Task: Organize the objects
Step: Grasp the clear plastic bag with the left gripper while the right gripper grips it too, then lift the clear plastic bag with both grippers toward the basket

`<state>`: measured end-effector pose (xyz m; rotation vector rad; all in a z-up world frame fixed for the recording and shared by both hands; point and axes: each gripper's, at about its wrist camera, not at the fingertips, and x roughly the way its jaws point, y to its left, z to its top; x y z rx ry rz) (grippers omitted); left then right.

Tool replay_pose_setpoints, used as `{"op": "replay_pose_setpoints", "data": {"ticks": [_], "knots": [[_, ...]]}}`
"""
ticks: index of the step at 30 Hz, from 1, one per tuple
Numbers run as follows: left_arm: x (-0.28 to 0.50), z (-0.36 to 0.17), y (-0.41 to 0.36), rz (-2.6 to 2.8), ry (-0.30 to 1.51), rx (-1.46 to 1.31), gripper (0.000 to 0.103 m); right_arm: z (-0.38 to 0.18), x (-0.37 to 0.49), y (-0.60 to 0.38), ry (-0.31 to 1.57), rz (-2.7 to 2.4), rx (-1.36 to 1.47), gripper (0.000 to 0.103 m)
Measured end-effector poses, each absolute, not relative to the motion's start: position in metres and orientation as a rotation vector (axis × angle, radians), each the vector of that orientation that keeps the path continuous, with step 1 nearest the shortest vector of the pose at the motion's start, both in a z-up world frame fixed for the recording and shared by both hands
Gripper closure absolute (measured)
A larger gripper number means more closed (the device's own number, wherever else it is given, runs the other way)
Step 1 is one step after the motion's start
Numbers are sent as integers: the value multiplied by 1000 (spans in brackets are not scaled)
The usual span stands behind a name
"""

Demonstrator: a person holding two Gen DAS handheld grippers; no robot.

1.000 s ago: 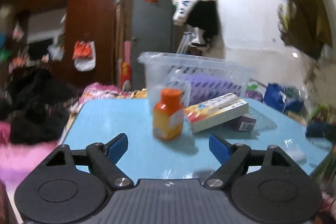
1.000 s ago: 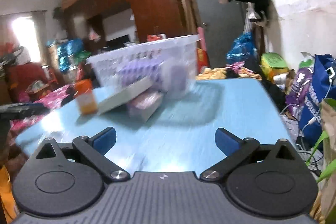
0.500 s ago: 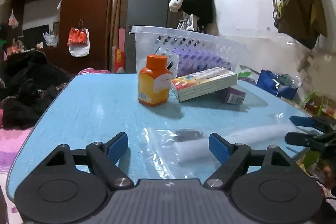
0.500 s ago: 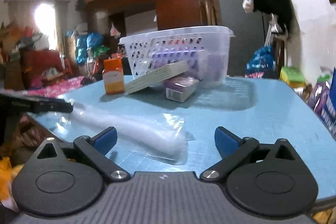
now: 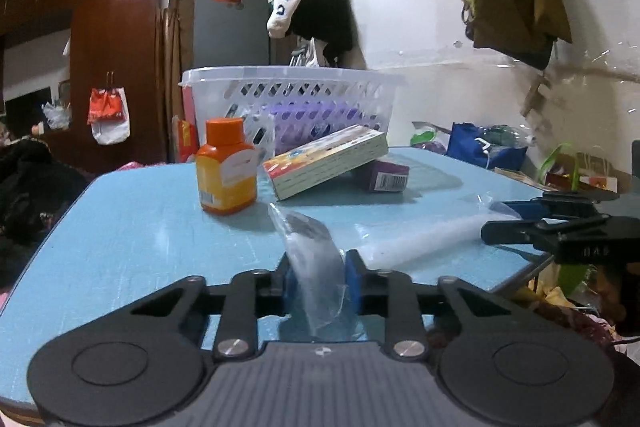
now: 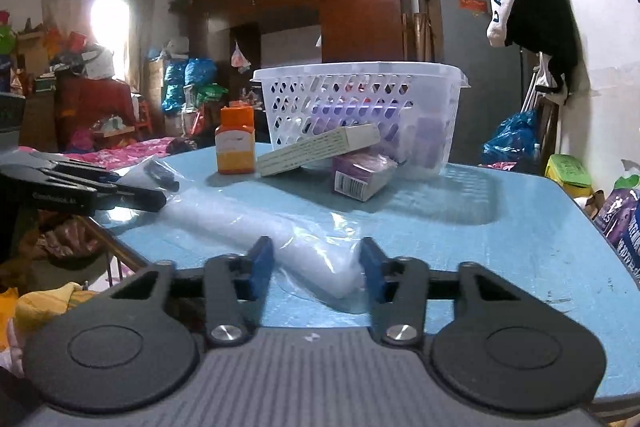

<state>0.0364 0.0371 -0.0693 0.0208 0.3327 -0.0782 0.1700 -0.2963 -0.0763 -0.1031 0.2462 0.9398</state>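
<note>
A clear plastic bag (image 5: 316,267) lies across the near part of the blue surface (image 5: 132,227), with a white padded roll (image 6: 280,239) inside it and a small dark item (image 5: 304,223) at one end. The left tool (image 5: 318,281) is clenched on that end of the bag: the crinkled film rises between its blue pads (image 5: 352,279) and stands up in a loose, glossy fold. The right tool (image 6: 316,267) sits at the other end, its blue pads on either side of the roll's blunt white end; the fingers are partly closed, and whether they press the roll I cannot tell. In the left wrist view the right tool shows as a black linkage at the surface's right edge; in the right wrist view the left tool shows likewise at the left edge.

Further back, well apart from the bag, an orange bottle (image 5: 226,167) with an orange cap stands upright. Just beside it a flat printed box (image 5: 326,161) leans tilted, one end propped on a small purple box (image 5: 384,177). Behind these stands a white plastic basket (image 5: 288,95) with lattice sides, purple things showing through the holes.

The surface is smooth and faintly scratched, with rounded corners. The bag lies close to the near edge. Bare surface shows between the bag and the bottle, and a wide open stretch to the right of the purple box in the right wrist view.
</note>
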Motion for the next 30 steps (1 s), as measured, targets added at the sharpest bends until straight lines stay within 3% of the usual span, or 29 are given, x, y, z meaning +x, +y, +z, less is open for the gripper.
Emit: {"op": "replay_pose_setpoints", "data": {"ticks": [4,8,30], "knots": [[36,-70,39,-101,312,-9,87,-74,169,-298,235,939,-107,76],[33,-64,35,-111,276,-2,88,-72,166,-298,217,933,-121,81],[32,-21,35,-134,139,32,88,-24,179,-308,109,925,-101,85]]}}
